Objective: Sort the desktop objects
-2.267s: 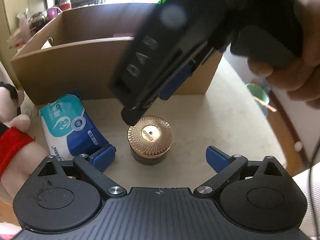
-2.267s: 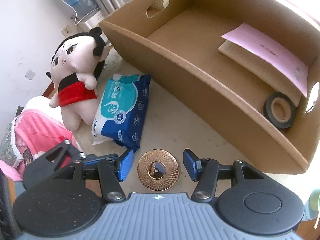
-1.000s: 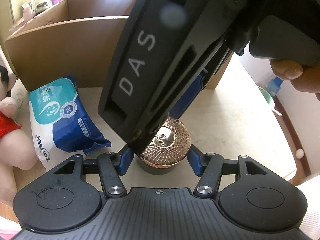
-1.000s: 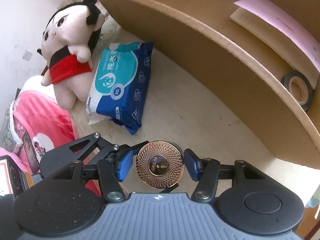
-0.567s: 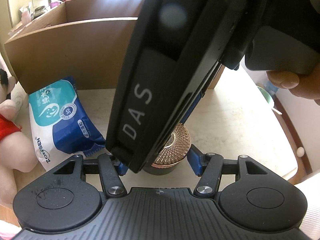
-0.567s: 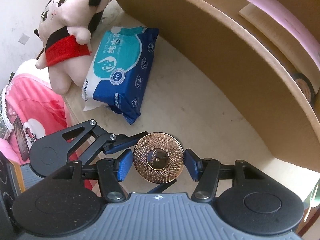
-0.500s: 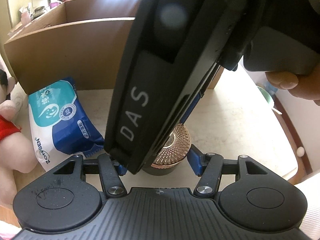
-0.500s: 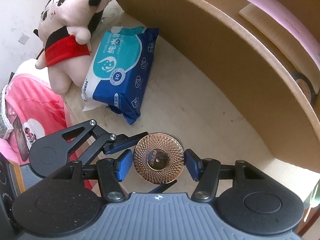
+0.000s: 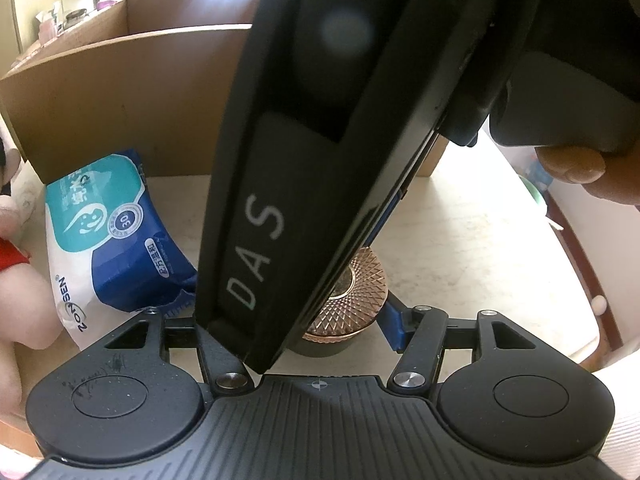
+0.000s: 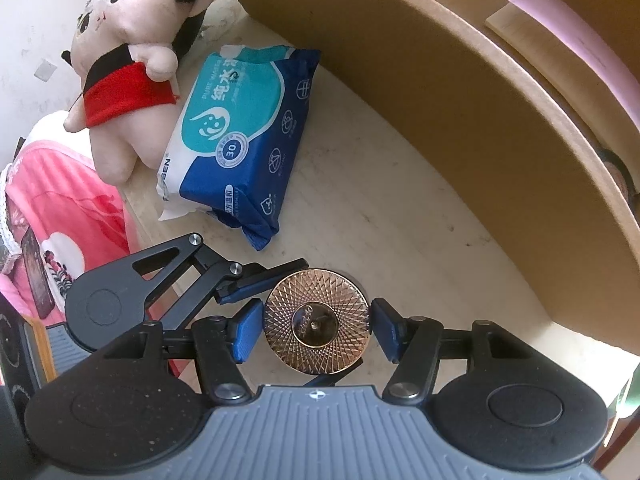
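A dark jar with a rose-gold patterned lid [image 10: 316, 326] stands on the pale table [image 10: 400, 220]. My left gripper [image 9: 316, 320] is shut on the jar's body; its right pad [image 9: 394, 324] presses the side, and its left one is hidden. From above, my right gripper [image 10: 316, 330] points down over the lid. Its blue pads [image 10: 248, 330] sit close on either side of the rim, with a sliver of gap on the right. Its black body [image 9: 300, 140] blocks much of the left wrist view, leaving part of the lid [image 9: 360, 296] visible.
A cardboard box [image 10: 460, 100] stands behind, holding a pink-covered notebook [image 10: 580, 48] and a tape roll [image 10: 616, 168]. A blue wipes pack [image 10: 240, 132] and a plush doll [image 10: 124, 60] lie to the left. A person's hand [image 9: 580, 172] holds the right gripper. The table edge [image 9: 572, 340] is near.
The left gripper closed on the jar between the oldest frames and a second ago, then held still. The right gripper has sunk over the lid, which now looks larger between its pads.
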`<state>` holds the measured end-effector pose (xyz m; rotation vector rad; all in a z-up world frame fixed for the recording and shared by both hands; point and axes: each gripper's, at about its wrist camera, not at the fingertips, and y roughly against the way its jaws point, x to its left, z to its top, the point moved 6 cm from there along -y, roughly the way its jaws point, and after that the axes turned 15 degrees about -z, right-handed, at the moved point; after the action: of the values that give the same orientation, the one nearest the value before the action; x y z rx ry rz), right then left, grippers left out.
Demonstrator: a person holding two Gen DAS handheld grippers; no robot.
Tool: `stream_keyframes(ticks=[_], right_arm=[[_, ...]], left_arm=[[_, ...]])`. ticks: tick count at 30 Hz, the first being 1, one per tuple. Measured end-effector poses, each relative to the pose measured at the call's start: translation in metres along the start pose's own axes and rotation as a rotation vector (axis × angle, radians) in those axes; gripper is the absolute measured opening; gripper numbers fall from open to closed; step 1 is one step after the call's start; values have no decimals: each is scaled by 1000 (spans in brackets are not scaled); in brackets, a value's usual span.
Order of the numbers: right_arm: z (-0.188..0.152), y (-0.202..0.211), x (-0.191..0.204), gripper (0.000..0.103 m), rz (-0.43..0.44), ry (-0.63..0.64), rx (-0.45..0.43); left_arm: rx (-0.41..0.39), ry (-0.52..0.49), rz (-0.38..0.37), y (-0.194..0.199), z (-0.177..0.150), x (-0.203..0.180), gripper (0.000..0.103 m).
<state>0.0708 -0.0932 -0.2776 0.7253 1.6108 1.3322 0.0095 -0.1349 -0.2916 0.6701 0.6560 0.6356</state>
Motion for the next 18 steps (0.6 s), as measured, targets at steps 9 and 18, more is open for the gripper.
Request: stream_keyframes(ticks=[9,18], right_arm=[[0,0,-1,62,-8,-15,-8],[-3,1,-3,61,-11,-37,-6]], left_arm=[[-3,-3,1,-1,-2,-18,60],[-3,-2,3,-9,8,-23,59]])
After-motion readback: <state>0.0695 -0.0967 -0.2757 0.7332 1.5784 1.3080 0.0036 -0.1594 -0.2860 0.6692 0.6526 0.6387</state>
